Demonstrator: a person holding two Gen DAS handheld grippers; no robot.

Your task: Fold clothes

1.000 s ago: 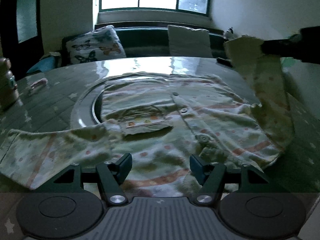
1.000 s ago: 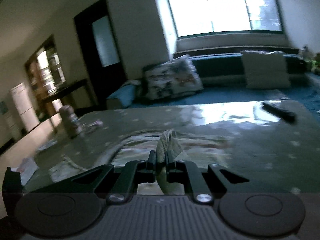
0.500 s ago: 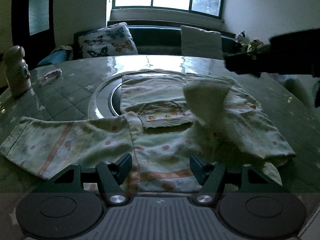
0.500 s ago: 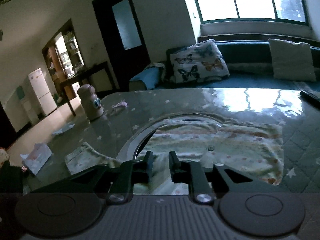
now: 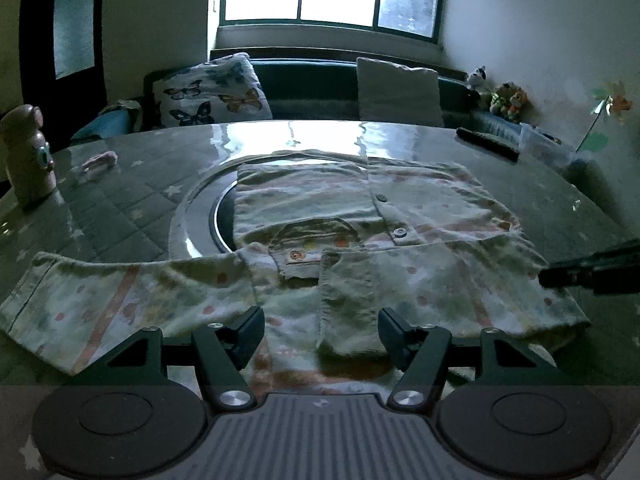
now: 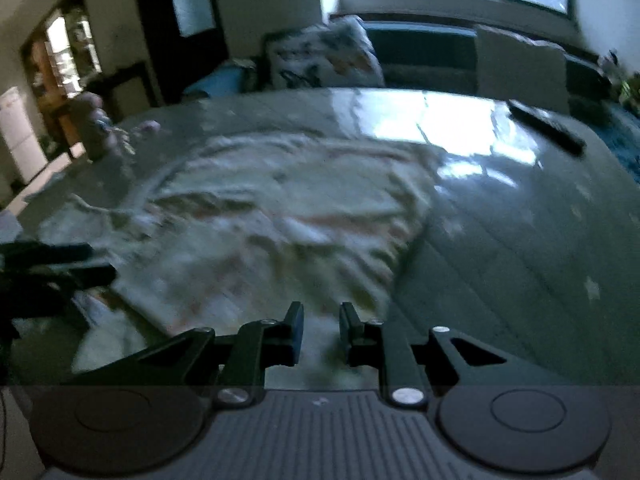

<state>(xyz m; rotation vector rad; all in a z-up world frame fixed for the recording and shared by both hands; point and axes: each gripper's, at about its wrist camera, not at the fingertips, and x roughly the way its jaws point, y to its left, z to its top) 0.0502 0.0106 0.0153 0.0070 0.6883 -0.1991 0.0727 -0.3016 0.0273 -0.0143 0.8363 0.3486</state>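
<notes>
A pale patterned button shirt (image 5: 420, 216) lies flat on the table (image 5: 120, 208), front up. Its right sleeve (image 5: 348, 300) is folded across the body, cuff toward me. The other sleeve (image 5: 100, 304) still stretches out to the left. My left gripper (image 5: 320, 328) hovers open just above the near hem, its fingers either side of the folded cuff without touching it. In the blurred right wrist view, my right gripper (image 6: 321, 328) is low over the shirt (image 6: 280, 232) near its right edge. Its jaws stand a narrow gap apart with nothing clamped between them. It shows as a dark bar (image 5: 592, 276) at the right.
A round metal ring (image 5: 192, 224) set in the table lies partly under the shirt. A remote control (image 5: 486, 144) lies at the far right, an owl-shaped bottle (image 5: 26, 152) and a small pink object (image 5: 100, 160) at the far left. A sofa with cushions (image 5: 212, 96) stands behind.
The right gripper carried the raised sleeve across the shirt, let it go and sank toward the table's right side. The sleeve now lies folded on the front. The left gripper stayed put.
</notes>
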